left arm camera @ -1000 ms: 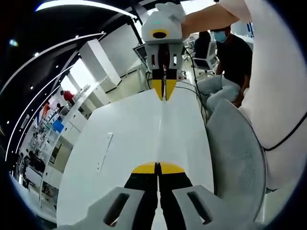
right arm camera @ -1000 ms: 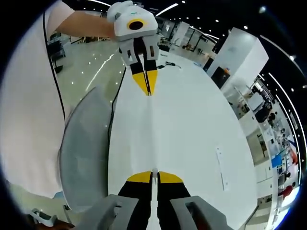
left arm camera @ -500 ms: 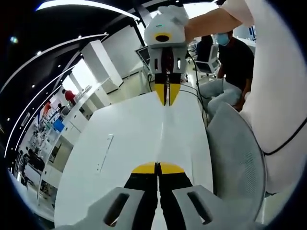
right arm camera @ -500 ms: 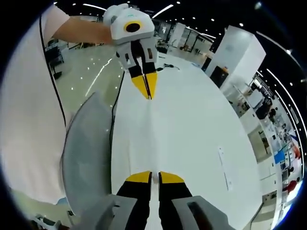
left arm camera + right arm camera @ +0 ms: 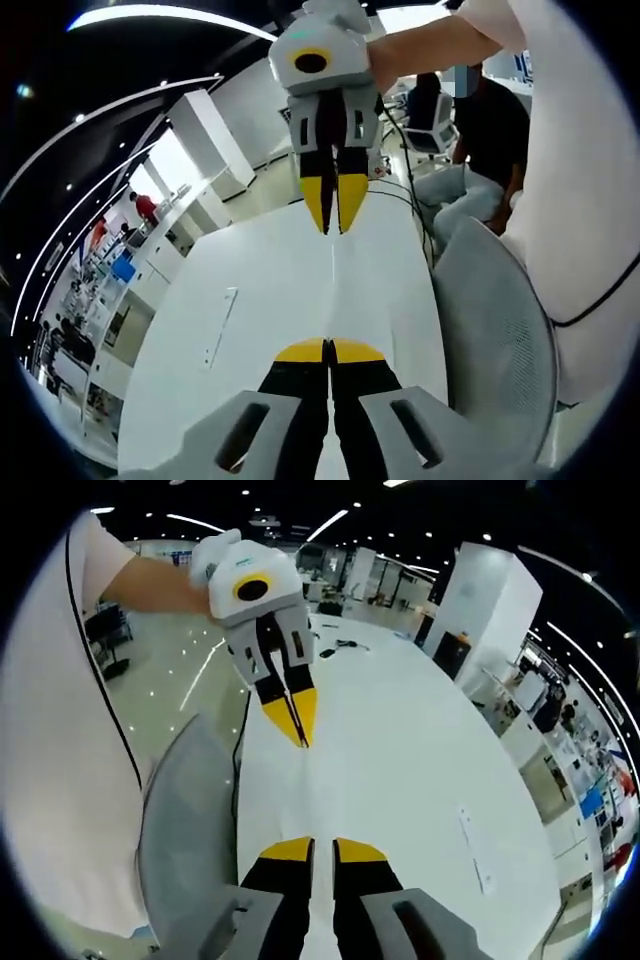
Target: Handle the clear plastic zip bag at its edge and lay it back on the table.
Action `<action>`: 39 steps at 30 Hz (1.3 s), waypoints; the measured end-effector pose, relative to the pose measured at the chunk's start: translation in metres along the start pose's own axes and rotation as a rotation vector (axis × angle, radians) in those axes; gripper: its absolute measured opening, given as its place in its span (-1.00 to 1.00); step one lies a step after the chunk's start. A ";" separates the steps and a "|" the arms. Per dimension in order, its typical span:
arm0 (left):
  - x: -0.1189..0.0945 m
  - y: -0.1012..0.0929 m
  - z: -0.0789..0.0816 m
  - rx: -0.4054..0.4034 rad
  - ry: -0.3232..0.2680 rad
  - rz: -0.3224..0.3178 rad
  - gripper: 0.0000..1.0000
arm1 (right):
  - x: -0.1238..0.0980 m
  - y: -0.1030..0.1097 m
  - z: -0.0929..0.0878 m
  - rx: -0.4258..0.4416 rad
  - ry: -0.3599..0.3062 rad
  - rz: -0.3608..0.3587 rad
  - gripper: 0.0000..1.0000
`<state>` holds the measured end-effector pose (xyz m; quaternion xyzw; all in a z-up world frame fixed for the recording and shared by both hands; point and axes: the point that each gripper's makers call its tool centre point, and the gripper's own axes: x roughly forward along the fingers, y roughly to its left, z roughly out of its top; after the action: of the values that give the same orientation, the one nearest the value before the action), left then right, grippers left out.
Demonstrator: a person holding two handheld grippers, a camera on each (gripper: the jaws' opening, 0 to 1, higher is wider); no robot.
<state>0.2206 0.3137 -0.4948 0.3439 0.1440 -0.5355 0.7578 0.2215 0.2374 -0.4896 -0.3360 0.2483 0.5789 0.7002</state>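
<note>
Left gripper (image 5: 329, 349): jaws pressed together on the zip bag's near edge.
Right gripper (image 5: 320, 848): slightly parted, probably no grip.
Zip bag (image 5: 335, 285): hard to see, stretched edge-on above the white table (image 5: 250, 300).
Chair (image 5: 495, 330): beside the table.

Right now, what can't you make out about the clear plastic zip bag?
Clear plastic zip bag: transparent, edge-on in the left gripper view, a thin line; outline and zip unreadable.
Right gripper: right gripper view, slim gap between jaws; grip on bag unclear.
Flat white strip: right gripper view, too small to read.
</note>
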 end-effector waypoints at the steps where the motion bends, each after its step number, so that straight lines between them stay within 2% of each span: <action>1: 0.000 0.000 0.000 0.002 0.000 0.000 -1.00 | 0.000 0.000 0.001 0.005 -0.004 0.004 -0.95; 4: 0.000 0.000 0.001 0.003 0.000 0.001 -1.00 | -0.001 0.002 0.010 0.037 -0.043 0.023 -0.95; 13: 0.001 -0.001 0.003 0.009 -0.001 0.000 -1.00 | 0.002 0.001 0.012 0.033 -0.040 0.023 -0.95; 19: 0.001 0.000 0.005 0.011 -0.008 0.003 -1.00 | 0.007 0.004 0.007 0.013 -0.013 0.030 -0.95; 26: 0.001 0.000 0.008 0.017 -0.012 0.004 -1.00 | 0.008 0.002 0.008 0.013 -0.012 0.029 -0.95; 39: 0.001 0.003 0.009 0.020 -0.018 0.021 -1.00 | 0.015 0.013 0.004 0.001 0.026 0.074 -0.94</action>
<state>0.2224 0.3077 -0.4879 0.3481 0.1281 -0.5319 0.7612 0.2121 0.2510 -0.5006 -0.3335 0.2699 0.5998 0.6754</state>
